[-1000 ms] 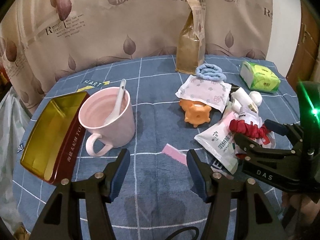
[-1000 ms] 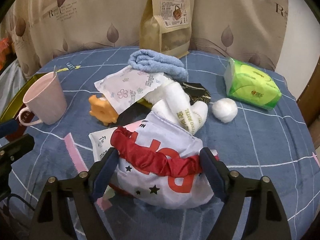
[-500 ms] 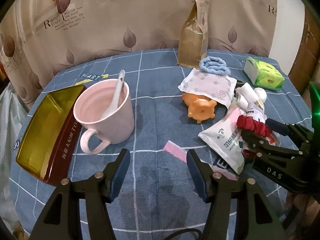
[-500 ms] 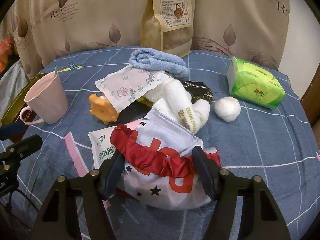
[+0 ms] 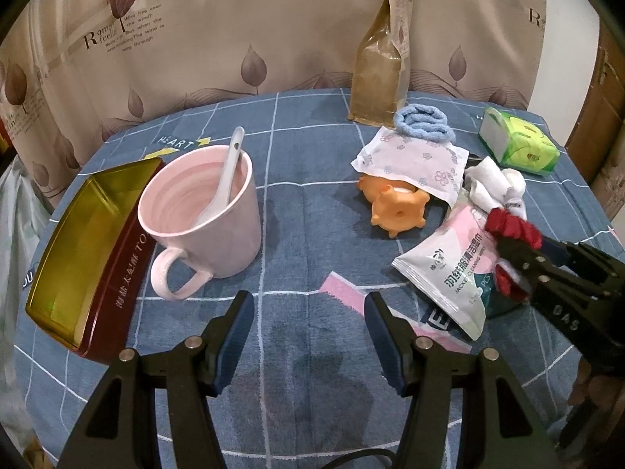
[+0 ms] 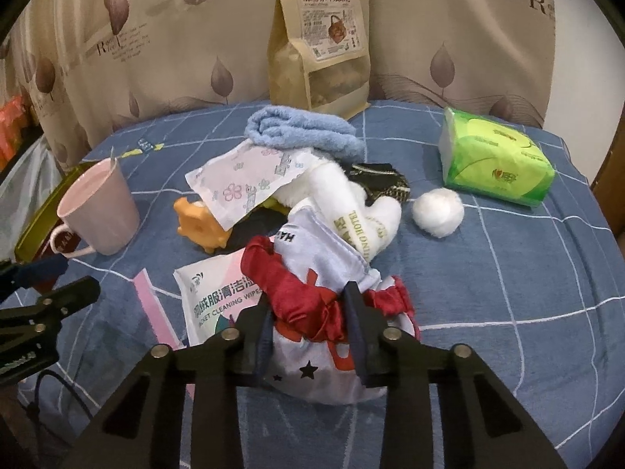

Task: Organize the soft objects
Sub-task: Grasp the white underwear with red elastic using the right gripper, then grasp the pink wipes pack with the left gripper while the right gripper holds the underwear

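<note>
A red scrunchie [image 6: 297, 293] lies bunched on a white drawstring bag [image 6: 324, 367] with red print and black stars. My right gripper [image 6: 308, 305] is closing on the scrunchie, whose fabric is squeezed between both pads. In the left wrist view the same right gripper [image 5: 504, 262] holds the scrunchie [image 5: 515, 226] over a wipes pack [image 5: 449, 269]. Behind the bag are a rolled white towel [image 6: 351, 211], a blue towel [image 6: 300, 129] and a floral packet [image 6: 242, 183]. My left gripper [image 5: 308, 305] stands open over bare blue cloth, holding nothing.
A pink mug [image 5: 199, 211] with a spoon stands beside a gold and red tin [image 5: 86, 242] at the left. An orange toy [image 5: 394, 211], a cotton ball [image 6: 439, 211], a green tissue pack [image 6: 496, 168] and a brown snack bag [image 6: 320, 39] share the table.
The right gripper's jaws have drawn in from wide apart and now bunch the red scrunchie between them. The left gripper has stayed open and nearly still.
</note>
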